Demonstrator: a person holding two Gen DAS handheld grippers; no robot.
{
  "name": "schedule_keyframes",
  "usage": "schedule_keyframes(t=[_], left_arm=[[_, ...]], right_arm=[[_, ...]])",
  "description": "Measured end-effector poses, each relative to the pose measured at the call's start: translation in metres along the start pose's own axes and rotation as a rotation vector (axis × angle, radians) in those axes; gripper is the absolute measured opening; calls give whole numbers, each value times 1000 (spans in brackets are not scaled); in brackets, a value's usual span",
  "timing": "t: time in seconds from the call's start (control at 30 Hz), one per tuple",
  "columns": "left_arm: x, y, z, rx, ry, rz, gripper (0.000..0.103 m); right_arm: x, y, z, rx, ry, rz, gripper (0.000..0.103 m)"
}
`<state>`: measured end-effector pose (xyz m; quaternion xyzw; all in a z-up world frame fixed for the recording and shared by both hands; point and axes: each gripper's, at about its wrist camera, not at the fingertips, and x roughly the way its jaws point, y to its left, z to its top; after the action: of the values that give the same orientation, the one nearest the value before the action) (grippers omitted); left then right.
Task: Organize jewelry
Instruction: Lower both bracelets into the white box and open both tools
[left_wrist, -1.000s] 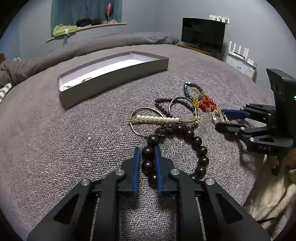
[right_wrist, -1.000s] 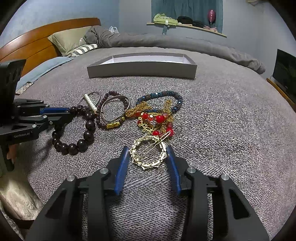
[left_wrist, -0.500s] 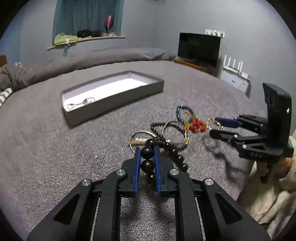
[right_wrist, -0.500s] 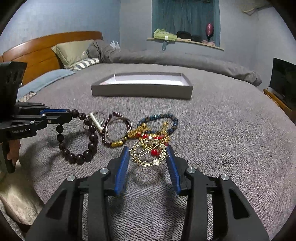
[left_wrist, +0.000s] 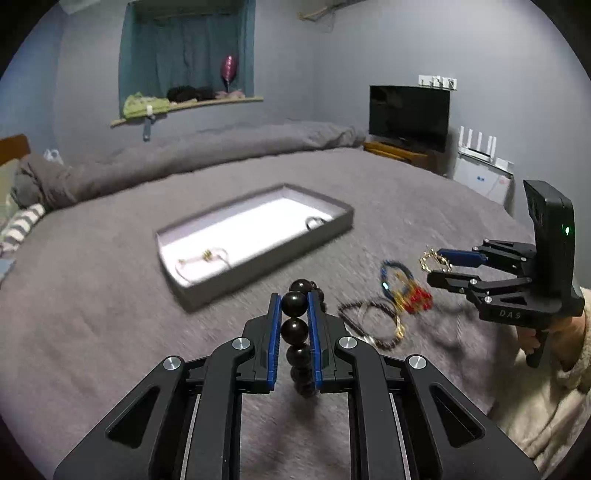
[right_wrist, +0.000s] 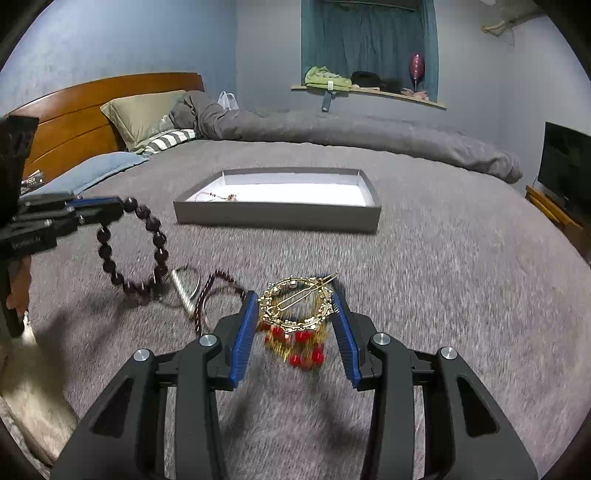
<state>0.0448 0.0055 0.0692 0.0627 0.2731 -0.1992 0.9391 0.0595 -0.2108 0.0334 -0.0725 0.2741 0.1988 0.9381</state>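
Jewelry split three ways, landmark is the grey tray (left_wrist: 258, 266) on the bedspread (left_wrist: 92, 332). Dark bead bracelet (right_wrist: 129, 247) is off the bed, pinched by one bead between the blue pads of the left gripper (left_wrist: 294, 306), jaws narrow; the rest of the loop hangs free below the fingers, on the near side of the tray, not touching it. Gold round hair clip (right_wrist: 297, 304) sits clamped across its width in the right gripper (right_wrist: 295, 314), jaws at medium spread, also lifted, near side of the tray and well apart from it. Red bead and gold chain piece (right_wrist: 299, 343) shows directly under the clip; can't tell if it dangles from the clip or lies on the bedspread, motion blur. Remaining pile on the bedspread, near side of the tray: blue bead bracelet (left_wrist: 395, 275), thin dark bead bracelet (left_wrist: 369, 321) with a ring bangle over it, silver bar clip (right_wrist: 181, 291). Inside the tray: a fine chain bracelet (left_wrist: 203, 258) at the end nearer the headboard (right_wrist: 74, 110), a small ring-like item (left_wrist: 314, 222) at the opposite end, details too small to read. Tray floor is white.
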Motion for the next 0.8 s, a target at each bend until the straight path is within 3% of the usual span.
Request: schedule_keyframes(t=[0.37,0.53,0.8], left_arm=[[23,48,67,38,-29,75,15],[60,65,98,47,-16,105,15],[133,96,123,-14,66,126,15]], right_arm=[[45,-9,79,-67,-47,5,41],[83,-21,108,-50,-35,-6,41],[146,-41,135,-89,10,-107,40]])
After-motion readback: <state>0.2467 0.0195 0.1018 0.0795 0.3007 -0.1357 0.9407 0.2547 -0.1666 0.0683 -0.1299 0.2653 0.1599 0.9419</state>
